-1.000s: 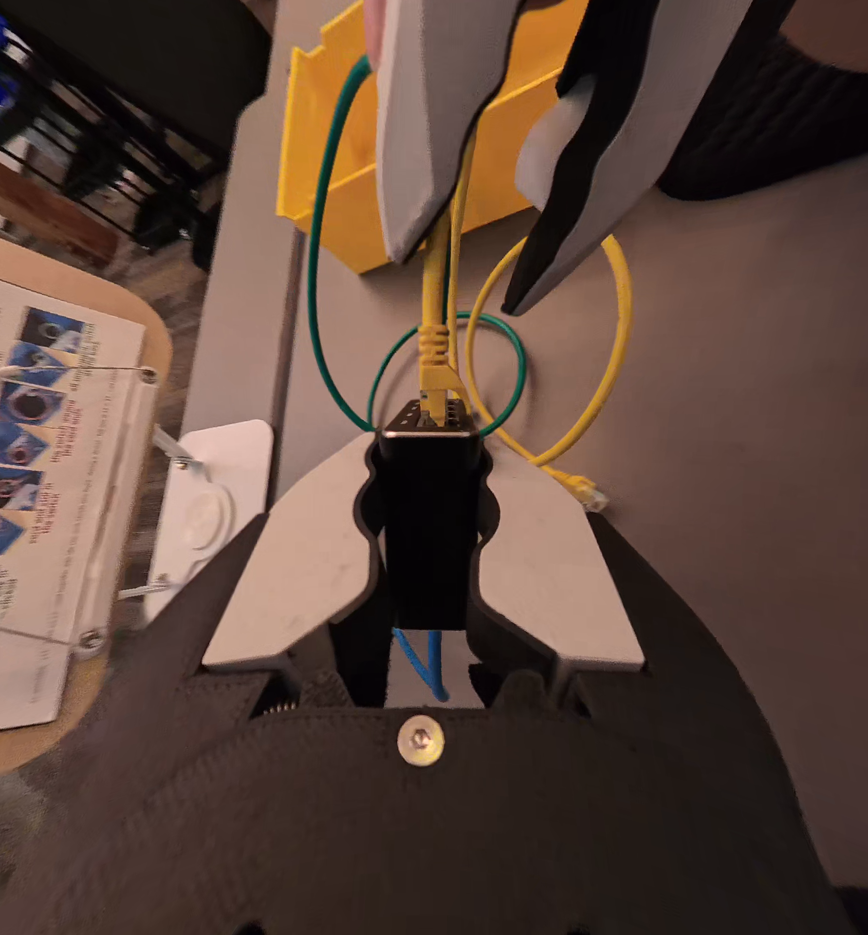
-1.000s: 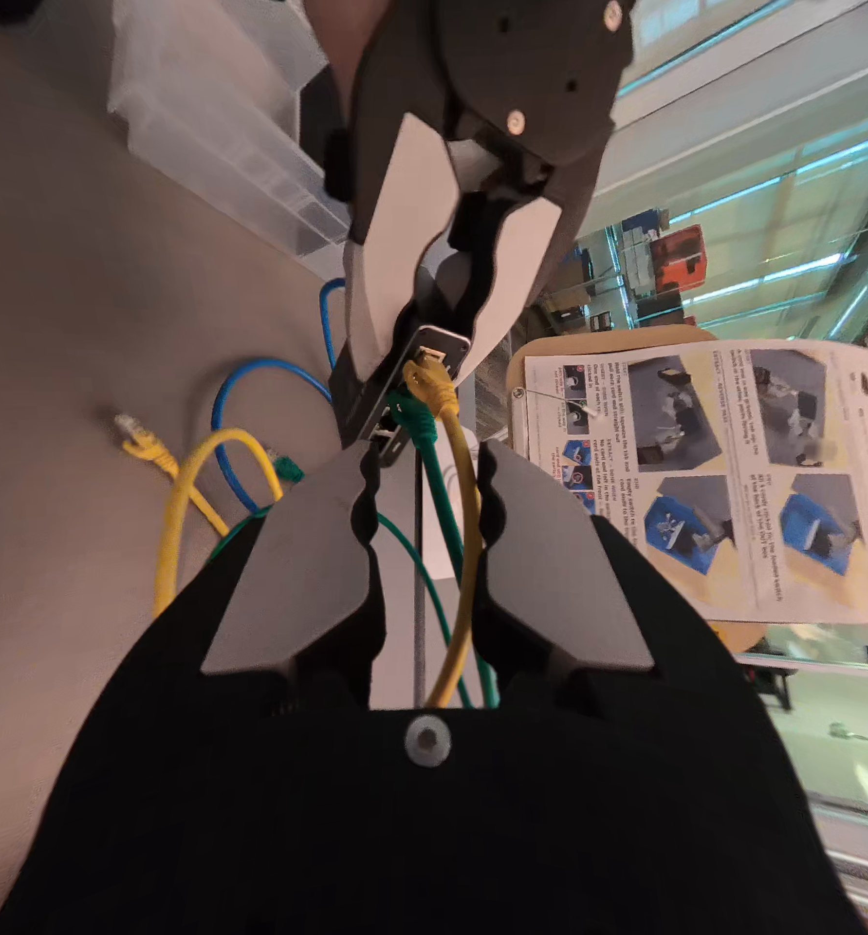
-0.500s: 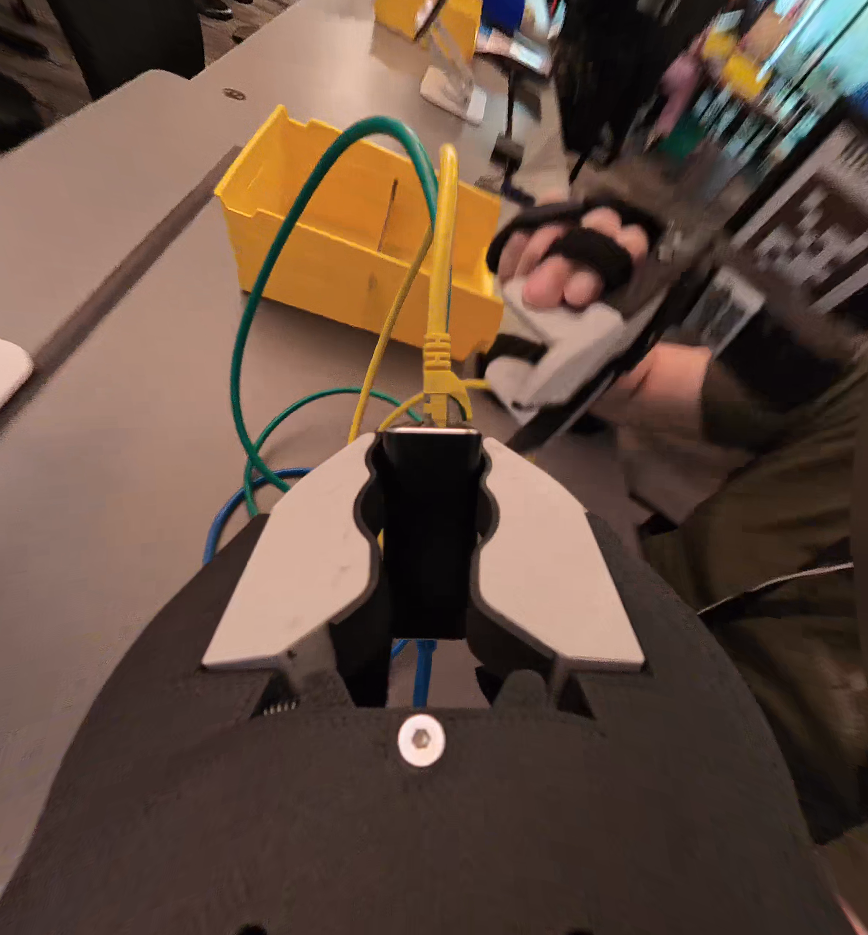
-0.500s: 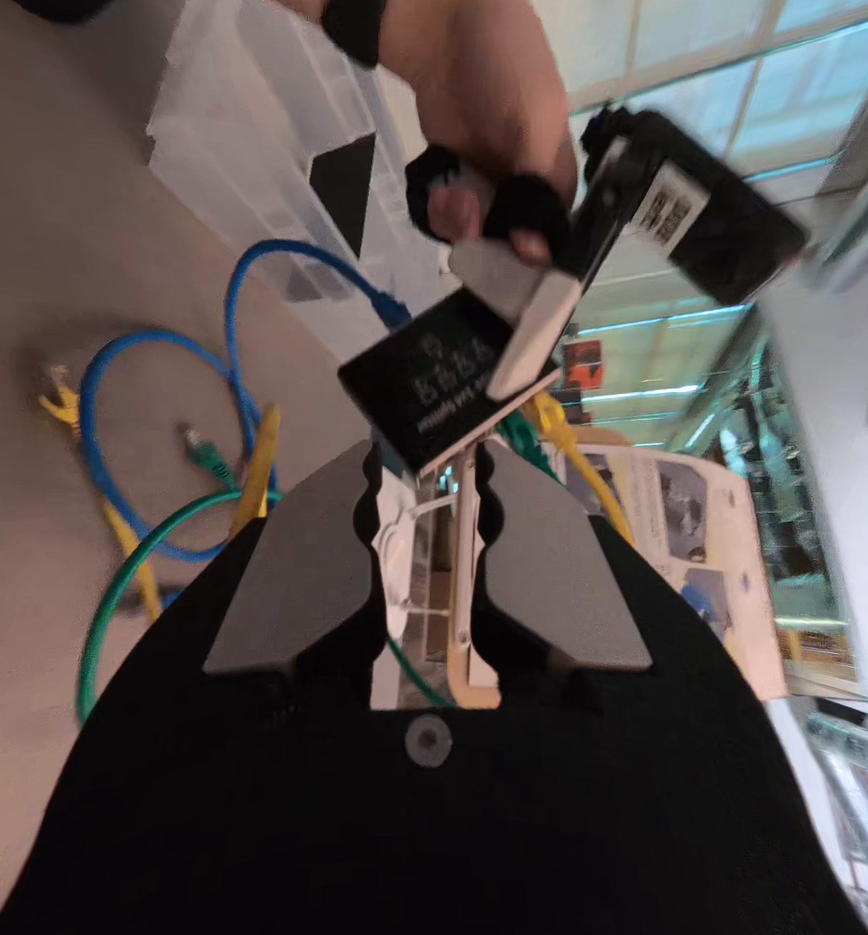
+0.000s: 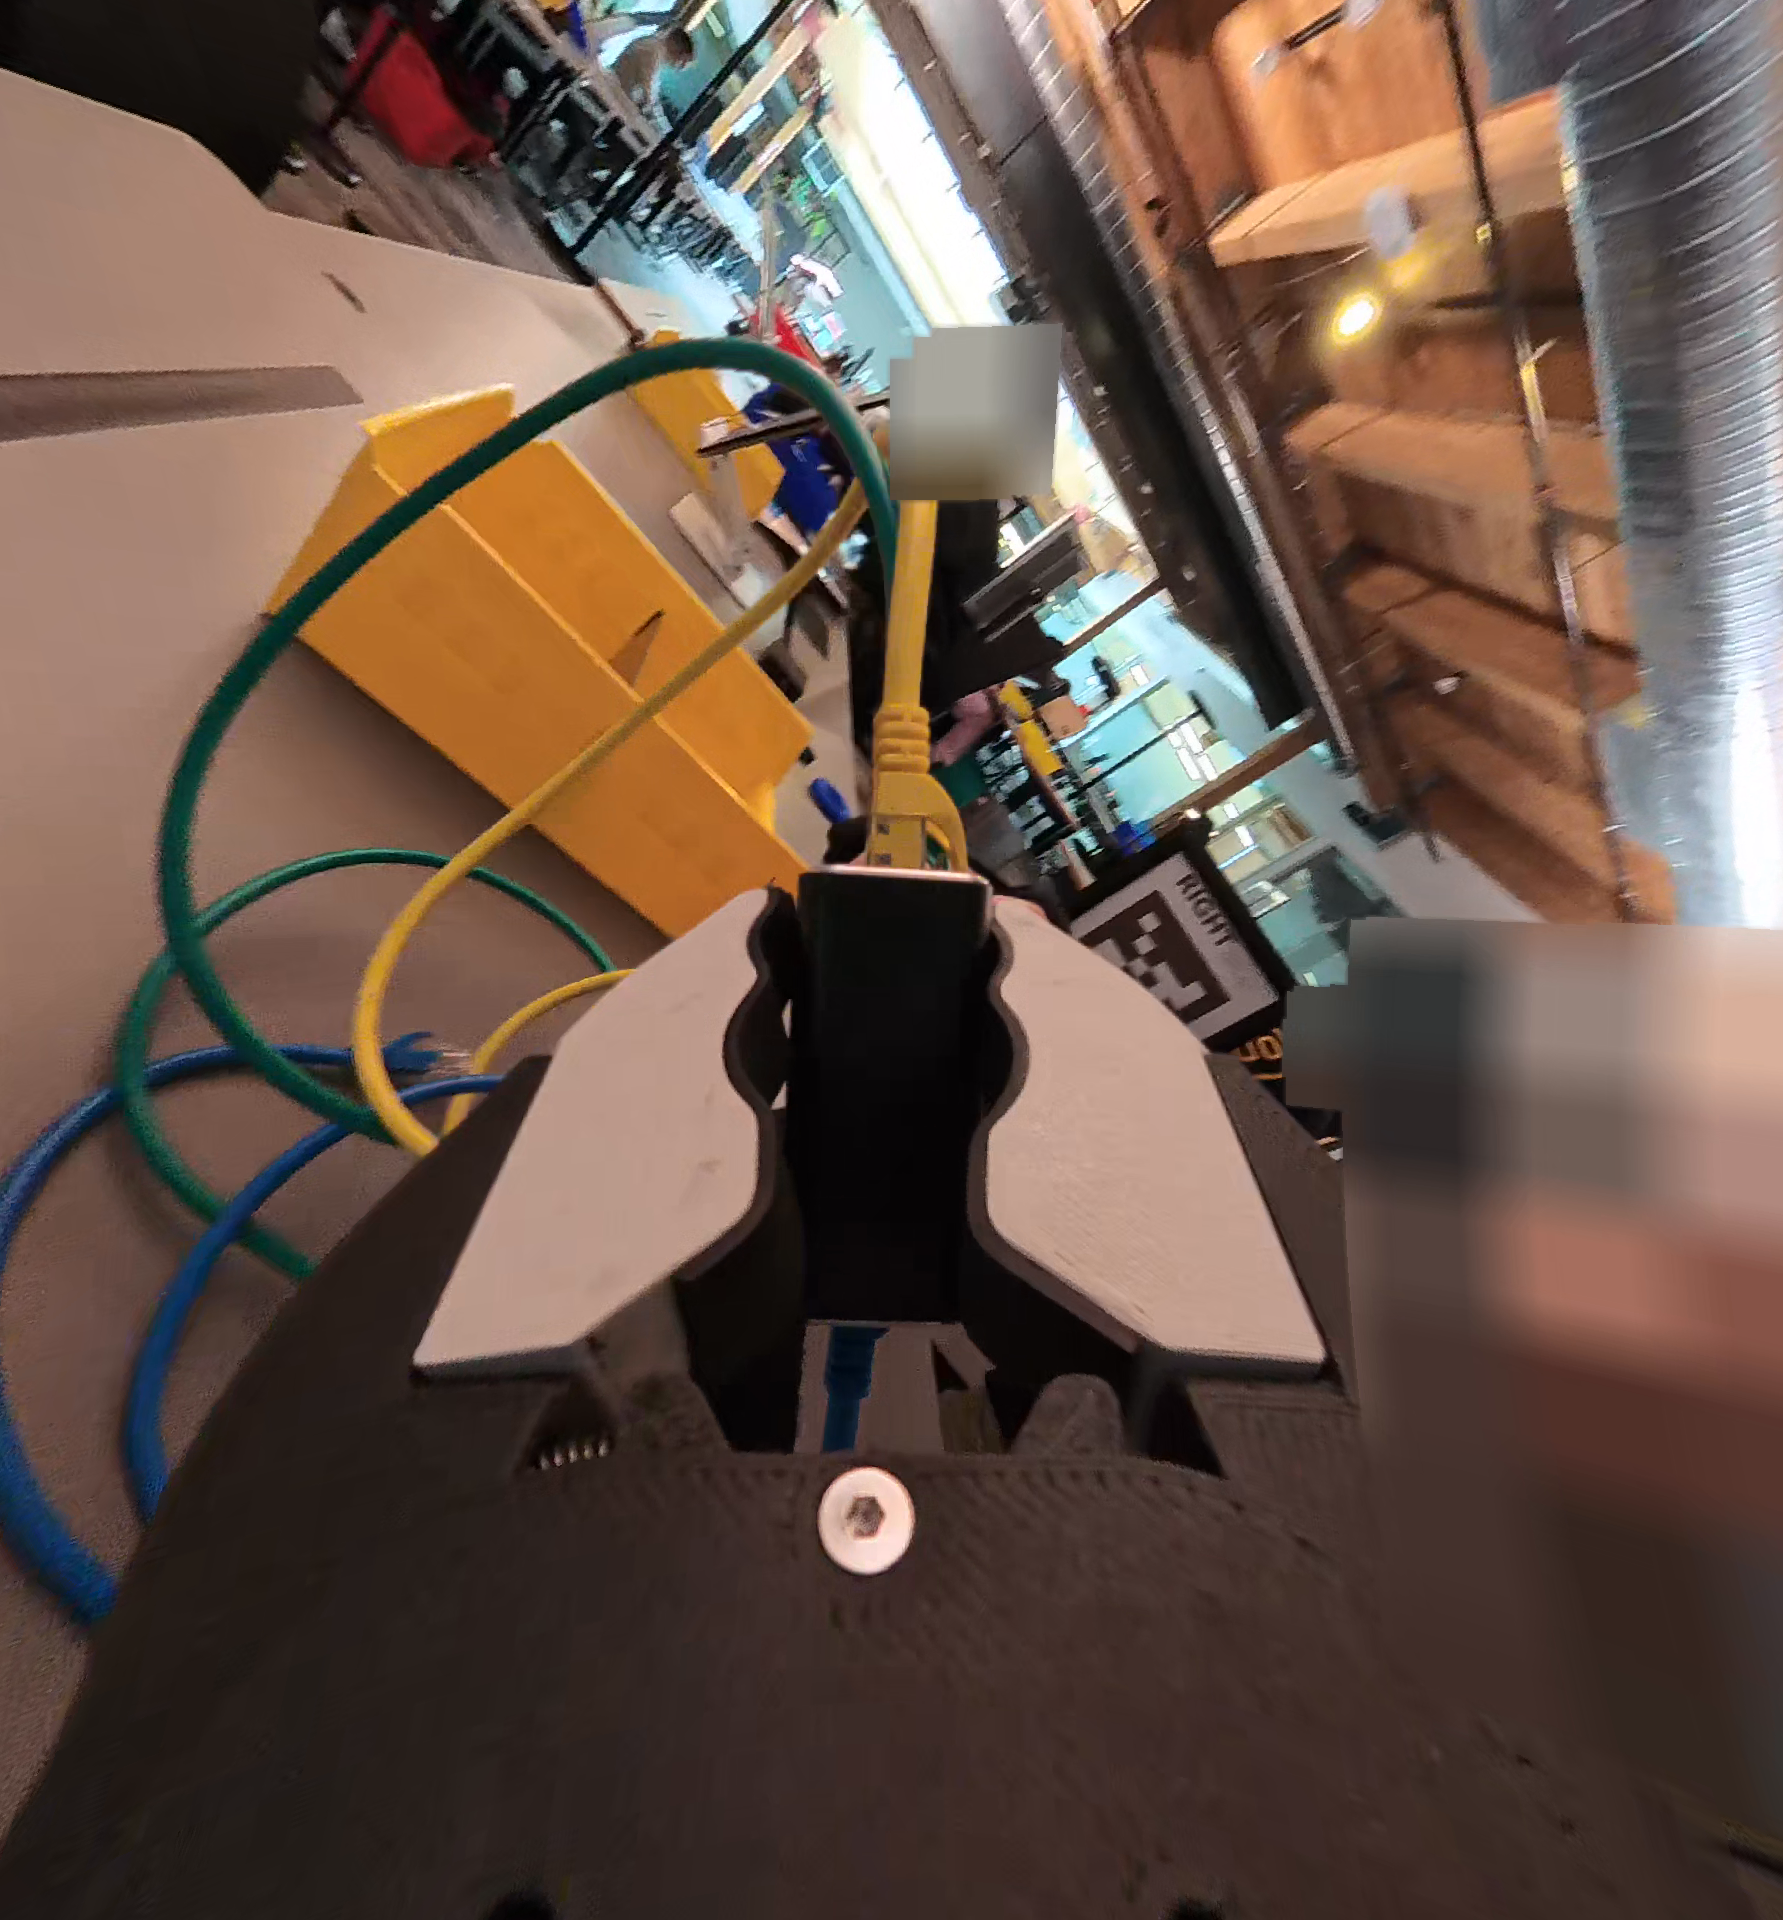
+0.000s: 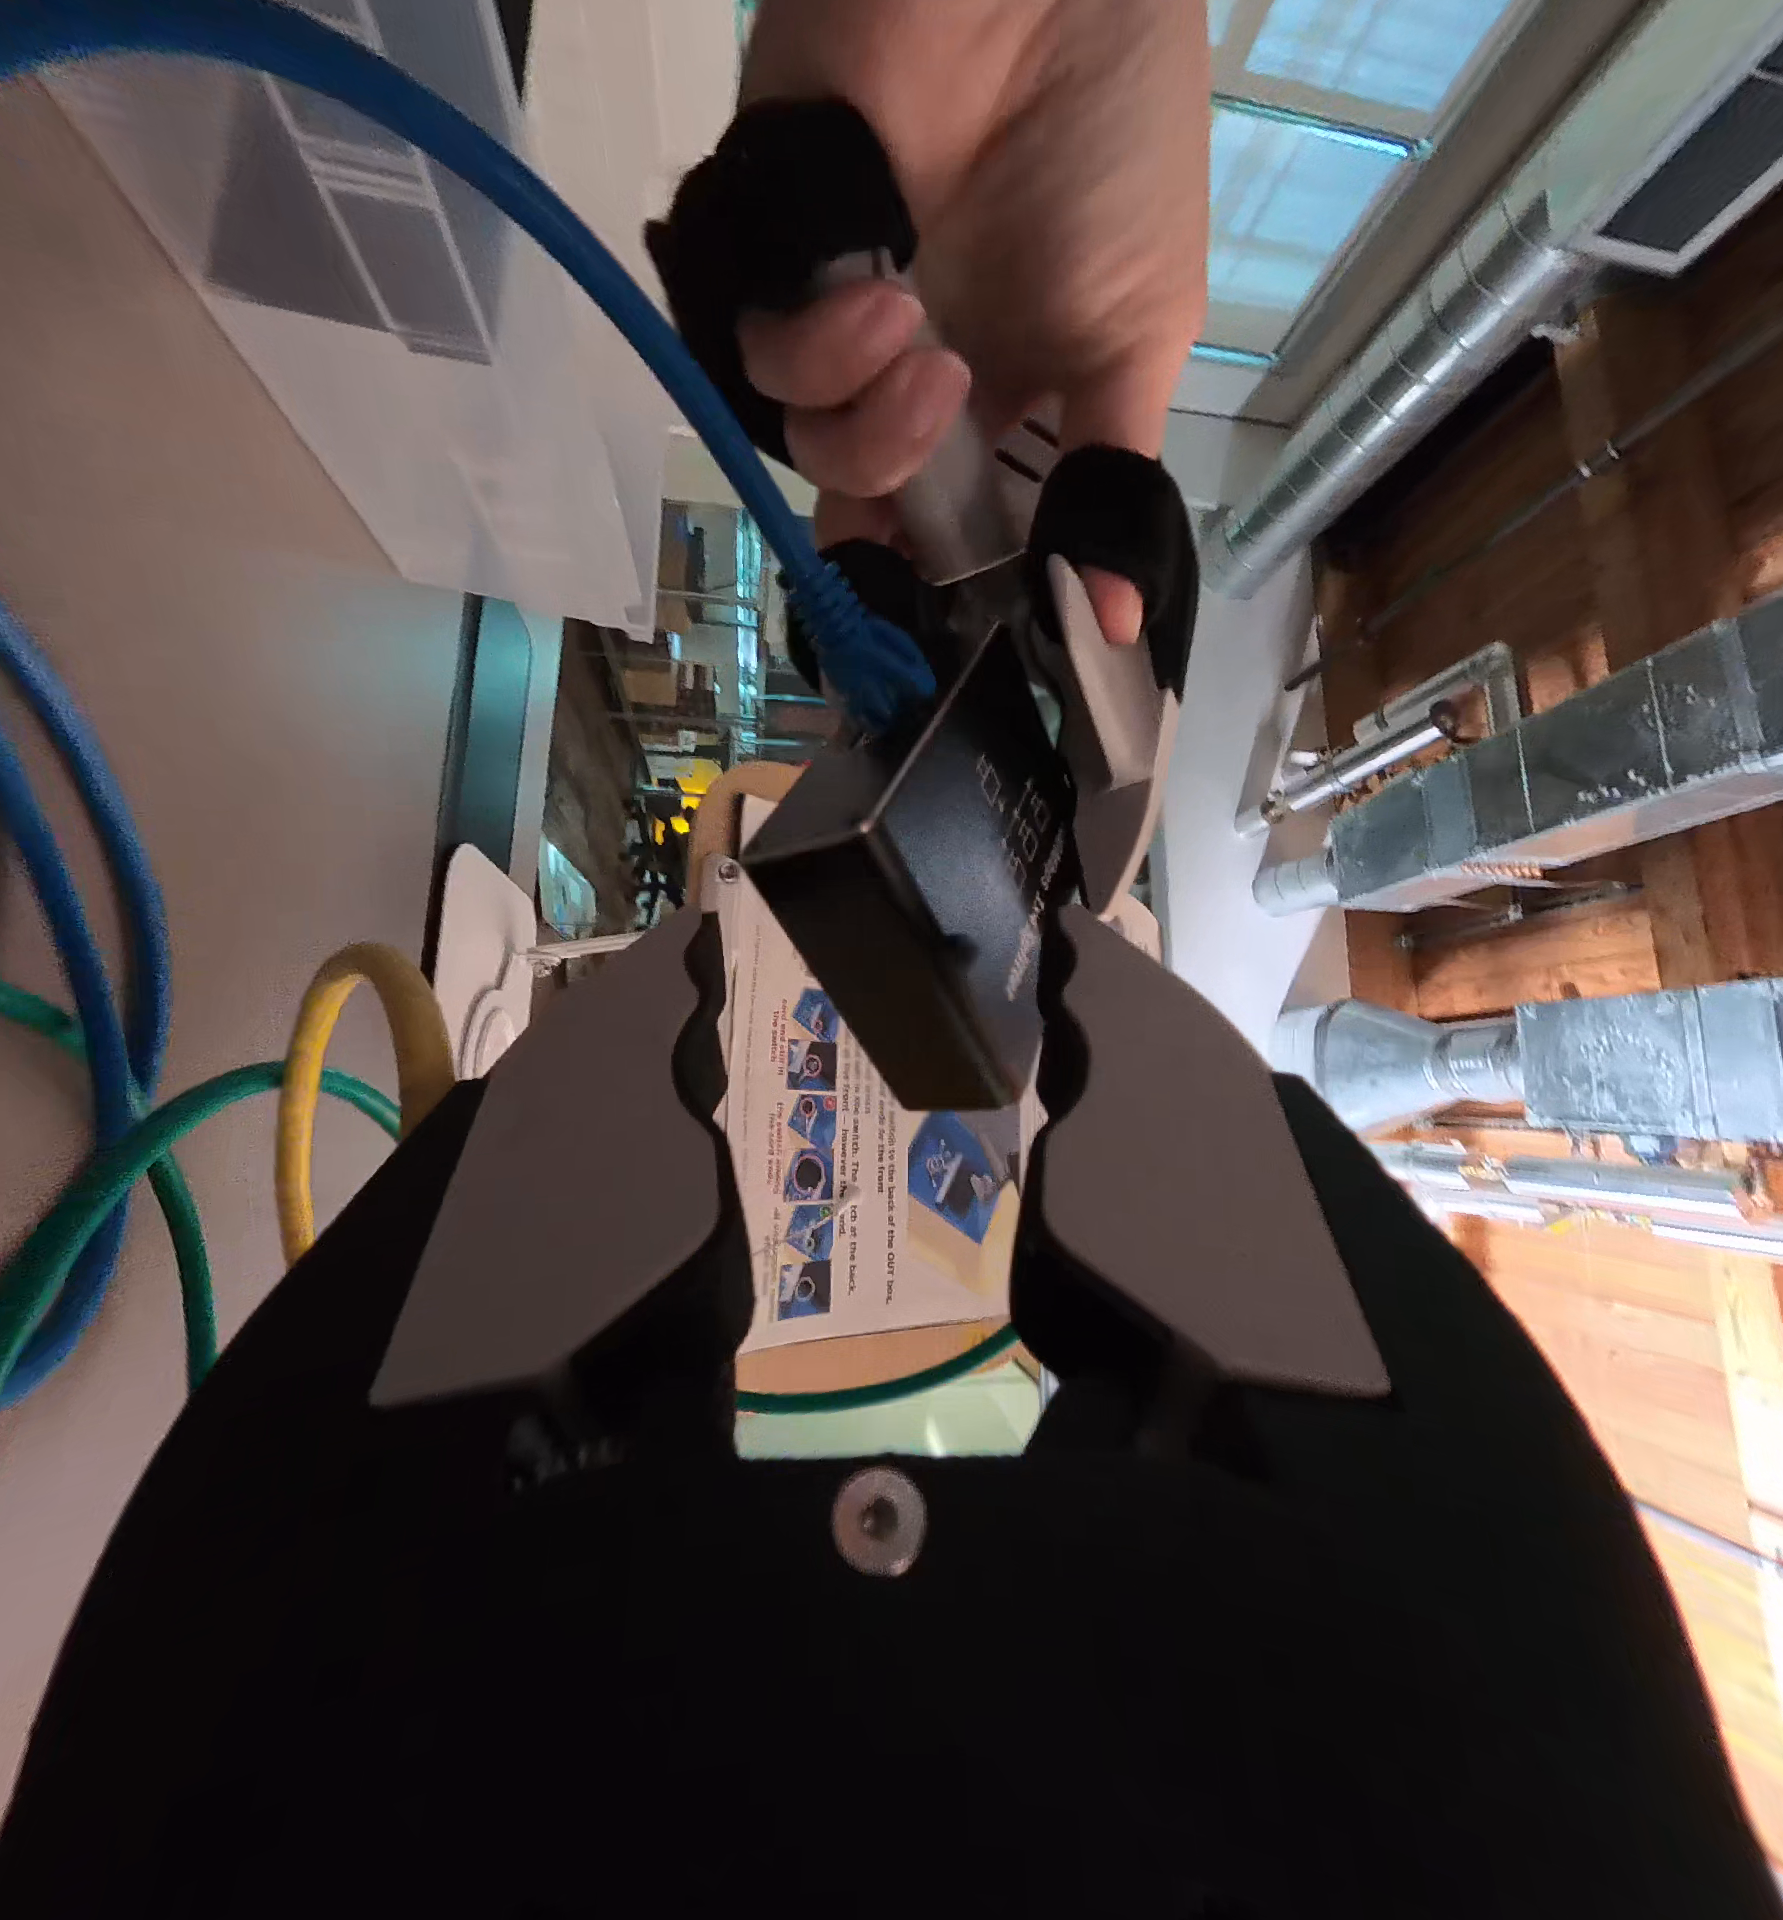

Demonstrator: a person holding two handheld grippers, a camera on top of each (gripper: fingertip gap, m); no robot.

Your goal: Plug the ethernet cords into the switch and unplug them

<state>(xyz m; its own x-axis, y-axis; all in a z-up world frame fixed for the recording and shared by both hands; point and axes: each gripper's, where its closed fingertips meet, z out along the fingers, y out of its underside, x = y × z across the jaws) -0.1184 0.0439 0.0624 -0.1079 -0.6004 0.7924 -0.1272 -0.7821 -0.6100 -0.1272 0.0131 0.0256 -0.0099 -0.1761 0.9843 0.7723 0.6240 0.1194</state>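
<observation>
The left hand-held gripper (image 5: 892, 935) is clamping the black switch (image 5: 892, 1101) between its two grey fingers (image 5: 638, 1143), its jaws closed against the switch's sides, and is holding it lifted off the desk (image 5: 66, 644). A yellow ethernet cord (image 5: 908, 665) is sitting plugged into the switch's far face, straight ahead of the fingertips, and a green ethernet cord (image 5: 243, 665) is arching from the same face over to the left and down to the desk. A blue ethernet cord (image 5: 845, 1387) is entering the switch's near end, between the finger bases, and its loops are lying on the desk to the lower left. A yellow bin (image 5: 554, 665) is standing on the desk ahead and to the left. In the right wrist view, the right hand-held gripper (image 6: 882, 935) is standing with its jaws parted and holding nothing; the switch (image 6: 928, 914) is hanging tilted just ahead of its fingertips, gripped there by the other hand-held gripper in a person's hand (image 6: 991, 239), with the blue plug (image 6: 856, 644) at its far end. An illustrated instruction sheet (image 6: 866, 1195) is showing beyond the gap.
</observation>
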